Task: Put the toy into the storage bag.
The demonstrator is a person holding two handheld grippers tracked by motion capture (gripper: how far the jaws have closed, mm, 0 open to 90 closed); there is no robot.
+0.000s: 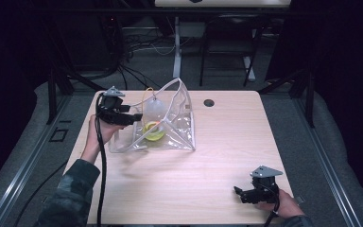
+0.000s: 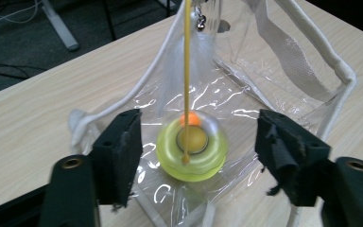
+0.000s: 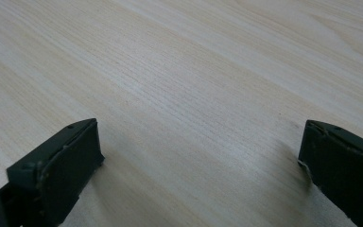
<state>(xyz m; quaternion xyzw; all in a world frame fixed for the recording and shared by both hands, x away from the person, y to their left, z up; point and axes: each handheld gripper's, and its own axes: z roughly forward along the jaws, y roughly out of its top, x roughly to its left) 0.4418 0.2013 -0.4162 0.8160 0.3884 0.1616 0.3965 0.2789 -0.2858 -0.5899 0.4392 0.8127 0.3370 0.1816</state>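
Item 1: clear pouch (image 1: 170, 124), transparent plastic with white cord edging, on the far-left part of the table (image 1: 227, 156). It stands propped open like a tent, mouth towards the left hand-held gripper (image 1: 123, 115), which probably keeps the contents within reach.

Item 2: yellow ring toy (image 2: 192, 151), translucent, with an orange ball at its centre, lying flat on the pouch's lower sheet inside the opening. A thin yellow cord (image 2: 187, 71) rises straight up from it; whether the cord hangs from something above cannot be told.

Item 3: left hand-held gripper (image 2: 196, 142). Jaws spread, nothing between the pads; the ring toy sits ahead of and between them, apart from both. It hovers at the pouch mouth, apparently having let go or lining up a grasp.

Item 4: right hand-held gripper (image 1: 244, 194), near-right of the table, well apart from the pouch. Jaws spread over bare wood, parked out of the way.
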